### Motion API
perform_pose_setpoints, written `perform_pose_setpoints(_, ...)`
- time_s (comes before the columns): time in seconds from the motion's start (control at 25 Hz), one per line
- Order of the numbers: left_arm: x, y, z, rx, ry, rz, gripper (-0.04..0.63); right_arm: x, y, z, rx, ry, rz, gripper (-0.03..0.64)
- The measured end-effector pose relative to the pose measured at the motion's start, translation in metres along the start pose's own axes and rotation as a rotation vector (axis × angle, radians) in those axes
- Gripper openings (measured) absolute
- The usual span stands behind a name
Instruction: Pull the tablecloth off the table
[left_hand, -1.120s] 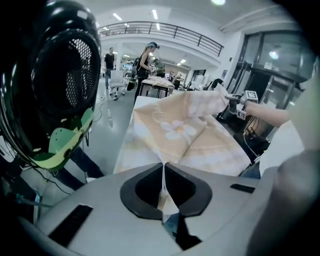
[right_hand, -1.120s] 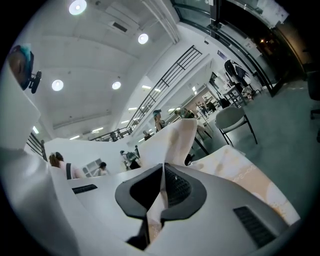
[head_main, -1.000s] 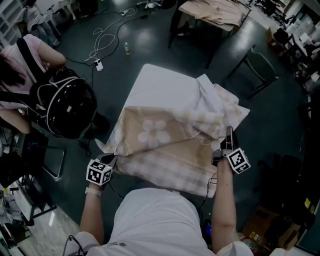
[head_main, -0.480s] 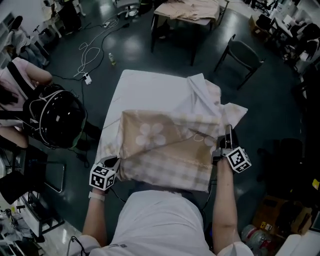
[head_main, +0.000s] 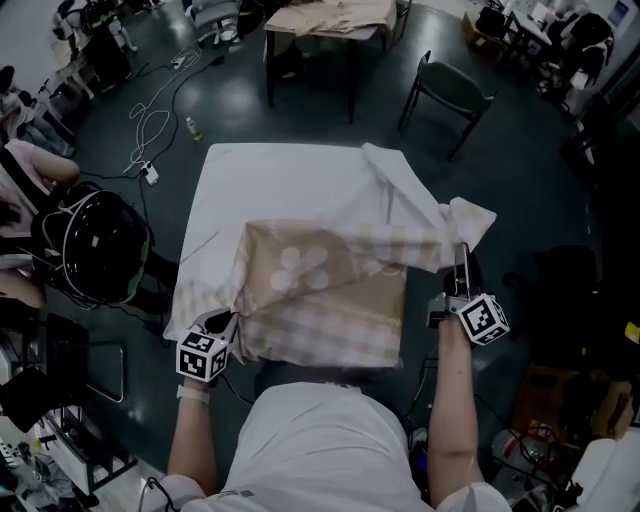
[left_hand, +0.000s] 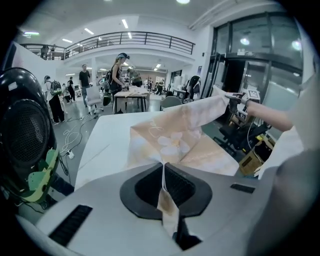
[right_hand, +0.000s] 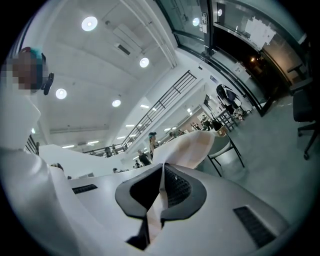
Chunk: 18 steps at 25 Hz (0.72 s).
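1. One black helmet (head_main: 95, 245) sat at the far left, just beside the table (head_main: 265, 175).
2. Next to it, at the table's near-left corner, the left gripper (head_main: 224, 323) pointed downward. Its jaws were clenched on a thin fold of the beige tablecloth (head_main: 320, 290). In the left gripper view, the left gripper (left_hand: 163, 175) had the tablecloth (left_hand: 175, 135) running out from between its closed jaws.
3. Across the middle, the tablecloth lay doubled back over the table's near half, showing a flower print and checks. The white top was bare on the far and left sides.
4. Off the table's right edge, the right gripper (head_main: 460, 262) was held about level. In the right gripper view, the right gripper (right_hand: 161, 192) was clamped on a pale corner of the tablecloth (right_hand: 192, 147), which was lifted clear of the top.
5. Farther right, a grey chair (head_main: 450, 95) stood beyond the table.
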<state>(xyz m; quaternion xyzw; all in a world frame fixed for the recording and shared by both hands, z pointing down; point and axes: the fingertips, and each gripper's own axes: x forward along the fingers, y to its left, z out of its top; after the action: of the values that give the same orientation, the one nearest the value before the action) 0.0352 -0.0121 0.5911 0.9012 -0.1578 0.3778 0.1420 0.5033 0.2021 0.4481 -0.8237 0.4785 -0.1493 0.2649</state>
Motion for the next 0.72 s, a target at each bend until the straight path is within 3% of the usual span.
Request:
perform_pose_setpoints(0.2,0.010,-0.025,0.013,0.030,-0.003,-0.031,0.014,-0.018,-0.006,0.038,-0.033,-0.059,-0.009,0.025)
perform_pose_setpoints(0.72,0.002,-0.038,0.017,0.139,-0.025,-0.176,0.014,-0.097,0.019,0.064,-0.089,-0.185,-0.099,0.025)
